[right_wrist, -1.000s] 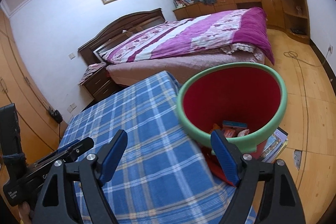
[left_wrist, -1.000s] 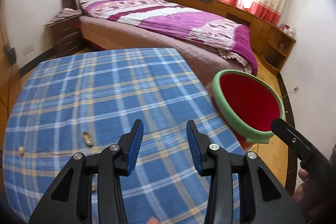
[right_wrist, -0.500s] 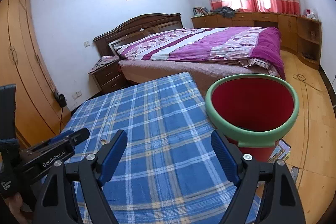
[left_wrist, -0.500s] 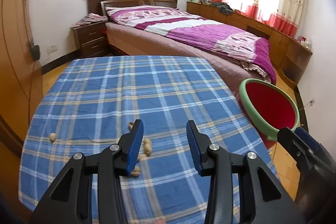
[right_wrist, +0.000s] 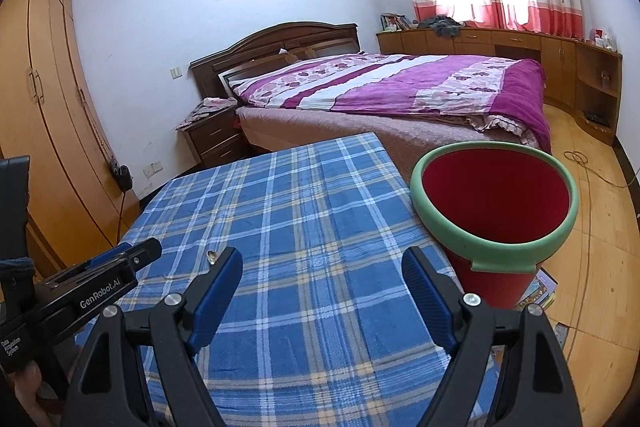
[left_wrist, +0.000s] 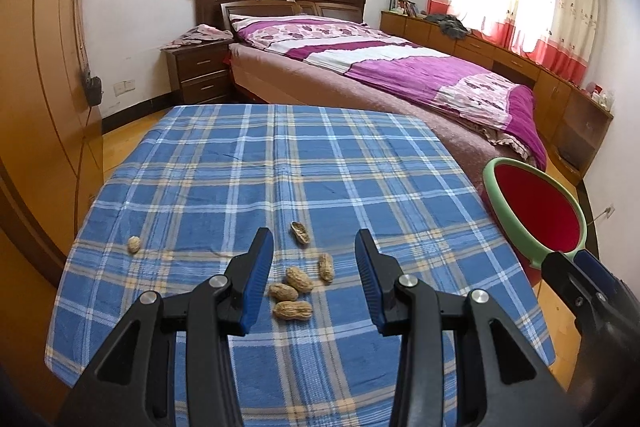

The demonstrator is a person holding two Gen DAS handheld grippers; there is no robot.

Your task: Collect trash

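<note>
Now: both grippers parted, gripping nothing, over the plaid tablecloth (left_wrist: 360, 167).
Left gripper (left_wrist: 314, 247) frames ridged peanut shells (left_wrist: 298, 279); right gripper (right_wrist: 322, 269) view shows only one, possibly, plus round red green-rimmed bin (right_wrist: 496, 223) beside table.

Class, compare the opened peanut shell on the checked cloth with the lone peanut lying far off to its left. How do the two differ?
1. The opened peanut shell is a split half showing a hollow inside; the lone peanut looks whole and closed.
2. The shell lies just beyond the cluster of peanuts between the left gripper fingers; the lone peanut lies apart, near the cloth's left edge.
3. The shell looks longer; the lone peanut shorter, rounder.

Both are tan and rest on the blue checked cloth.
</note>
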